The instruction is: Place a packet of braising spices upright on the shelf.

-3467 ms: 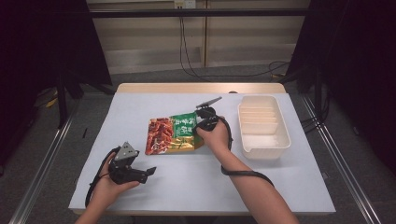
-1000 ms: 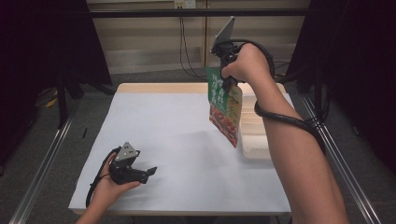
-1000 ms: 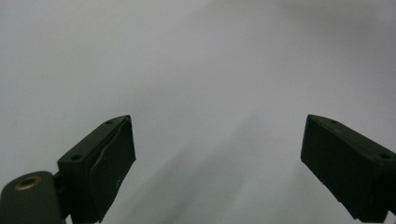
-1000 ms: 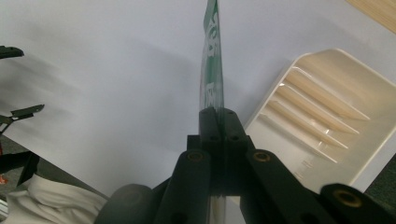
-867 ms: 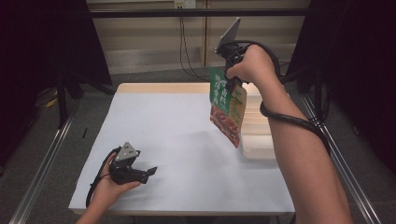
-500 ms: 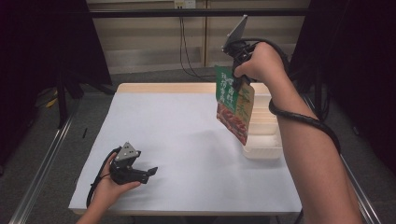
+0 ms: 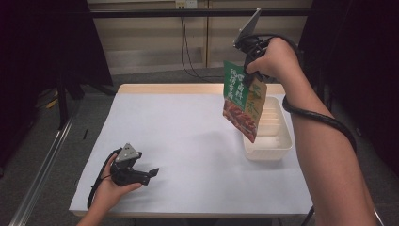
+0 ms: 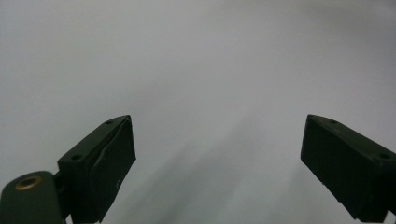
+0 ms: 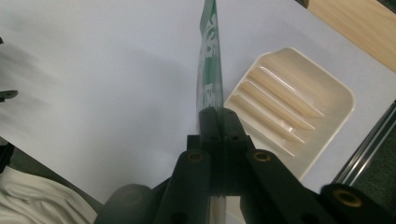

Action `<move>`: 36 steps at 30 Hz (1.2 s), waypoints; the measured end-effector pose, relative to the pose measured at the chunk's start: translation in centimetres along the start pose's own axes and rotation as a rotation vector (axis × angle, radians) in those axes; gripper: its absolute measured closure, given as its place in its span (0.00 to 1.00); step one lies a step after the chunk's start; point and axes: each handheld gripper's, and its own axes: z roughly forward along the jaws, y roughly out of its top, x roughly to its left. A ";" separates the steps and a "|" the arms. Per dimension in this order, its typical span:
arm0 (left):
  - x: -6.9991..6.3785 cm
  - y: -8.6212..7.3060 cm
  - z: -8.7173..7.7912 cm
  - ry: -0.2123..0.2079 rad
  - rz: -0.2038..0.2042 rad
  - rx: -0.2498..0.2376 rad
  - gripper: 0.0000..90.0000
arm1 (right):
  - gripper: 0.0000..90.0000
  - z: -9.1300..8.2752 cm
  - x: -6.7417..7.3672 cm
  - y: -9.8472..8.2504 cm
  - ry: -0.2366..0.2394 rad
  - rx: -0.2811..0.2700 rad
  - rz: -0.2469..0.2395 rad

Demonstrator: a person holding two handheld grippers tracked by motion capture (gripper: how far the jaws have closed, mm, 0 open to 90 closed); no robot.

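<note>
Left gripper (image 7: 151,173): rests on the white table (image 7: 188,141) at about 7 o'clock from the table's centre in the high view, held by the person's left hand (image 7: 110,188). Grey three-cornered plate on top, black cable looping beside the hand.
Left gripper jaws: wide apart in the left gripper view, nothing between them; bare white surface beyond.
Table: white top with a light wooden strip along the far edge.
Snack packet (image 7: 243,103): green at the top, red and orange printed lower part; lifted clear of the table, hanging tilted with its lower corner over the near left part of the tray, at roughly 2 o'clock from the table's centre.
Right gripper (image 7: 251,75): raised high above the far right of the table, held by the right hand (image 7: 275,59); cable trails around the forearm.
Right gripper jaws: pressed together on the packet's top edge; the right gripper view shows the packet (image 9: 209,70) edge-on, running straight out from the closed jaws.
Tray (image 7: 275,136): cream, ribbed inside, on the table at 3 o'clock; also below the packet in the right gripper view (image 9: 299,112).
</note>
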 end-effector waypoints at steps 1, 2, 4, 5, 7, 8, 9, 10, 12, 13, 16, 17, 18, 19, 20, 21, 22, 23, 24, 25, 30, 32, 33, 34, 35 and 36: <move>0.0 0.0 0.0 0.001 -0.001 -0.001 0.11 | 1.00 -0.1 -0.1 -0.1 -0.001 0.002 0.005; 0.0 0.0 0.0 0.002 -0.005 -0.002 0.11 | 1.00 -0.2 -0.2 -0.2 0.002 0.001 0.004; 0.0 0.0 0.0 0.001 -0.014 -0.007 0.11 | 1.00 -0.3 -0.5 -0.3 -0.002 0.004 0.006; -0.1 0.0 0.1 0.002 -0.023 -0.014 0.11 | 1.00 -0.3 -0.7 -0.4 -0.008 0.002 -0.006; -0.1 0.0 0.1 -0.001 -0.029 -0.015 0.11 | 1.00 -0.4 -0.9 -0.4 -0.011 0.001 -0.011; -0.1 0.0 0.1 -0.001 -0.029 -0.014 0.11 | 1.00 -0.5 -1.0 -0.5 -0.014 0.002 -0.012; 0.0 0.0 0.1 0.001 -0.023 -0.013 0.11 | 1.00 -0.5 -1.1 -0.5 -0.016 0.001 -0.019; -0.1 0.0 0.1 0.001 -0.023 -0.013 0.11 | 1.00 -0.5 -1.2 -0.6 -0.015 0.000 -0.023; -0.1 0.0 0.1 0.000 -0.030 -0.016 0.11 | 1.00 -0.6 -1.2 -0.7 -0.020 0.004 -0.027; -0.1 0.0 0.0 0.002 -0.026 -0.013 0.11 | 1.00 -0.6 -1.3 -0.7 -0.020 -0.001 -0.036; 0.0 0.0 0.0 0.002 -0.021 -0.008 0.11 | 1.00 -0.8 -1.5 -0.9 -0.025 -0.002 -0.048; 0.0 0.0 0.0 0.003 -0.020 -0.008 0.11 | 1.00 -0.8 -1.5 -1.0 -0.025 0.000 -0.058; 0.0 0.0 0.0 0.002 -0.021 -0.008 0.11 | 1.00 -0.8 -1.5 -1.1 -0.023 -0.003 -0.068; 0.0 0.0 0.0 0.003 -0.021 -0.007 0.11 | 1.00 -0.9 -1.6 -1.2 -0.021 -0.003 -0.069; 0.1 0.0 0.0 0.006 -0.009 -0.005 0.11 | 1.00 -0.9 -1.6 -1.3 -0.023 -0.001 -0.076; 0.0 0.0 0.0 0.004 -0.020 -0.006 0.11 | 1.00 -0.9 -1.7 -1.3 -0.024 -0.002 -0.077; -0.1 0.0 0.0 0.004 -0.028 -0.012 0.11 | 1.00 -1.0 -1.7 -1.4 -0.023 -0.003 -0.077; -0.1 0.0 0.0 0.004 -0.029 -0.014 0.11 | 1.00 -0.9 -1.8 -1.6 -0.020 -0.004 -0.083; -0.1 0.0 0.0 0.004 -0.029 -0.014 0.11 | 1.00 -1.0 -1.9 -1.7 -0.023 -0.003 -0.081; -0.1 0.0 0.1 0.003 -0.028 -0.014 0.11 | 1.00 -1.0 -1.9 -1.7 -0.023 -0.003 -0.083; -0.1 0.0 0.1 0.004 -0.024 -0.011 0.11 | 1.00 -0.9 -2.0 -2.3 -0.015 0.003 -0.083; 0.0 0.0 0.0 0.007 -0.010 -0.008 0.11 | 1.00 -0.8 -2.0 -2.5 -0.015 0.007 -0.082; -0.1 0.0 0.0 0.004 -0.017 -0.011 0.11 | 1.00 -0.9 -2.0 -2.5 -0.016 0.013 -0.080; -0.1 0.0 0.0 0.003 -0.018 -0.011 0.11 | 1.00 -0.7 -2.1 -2.6 -0.015 -0.001 -0.096; -0.1 0.0 0.0 0.005 -0.016 -0.009 0.11 | 1.00 -0.7 -2.0 -2.6 -0.014 0.006 -0.095; 0.0 0.1 -0.1 0.008 -0.008 -0.007 0.11 | 1.00 -0.8 -1.9 -2.8 -0.010 0.024 -0.077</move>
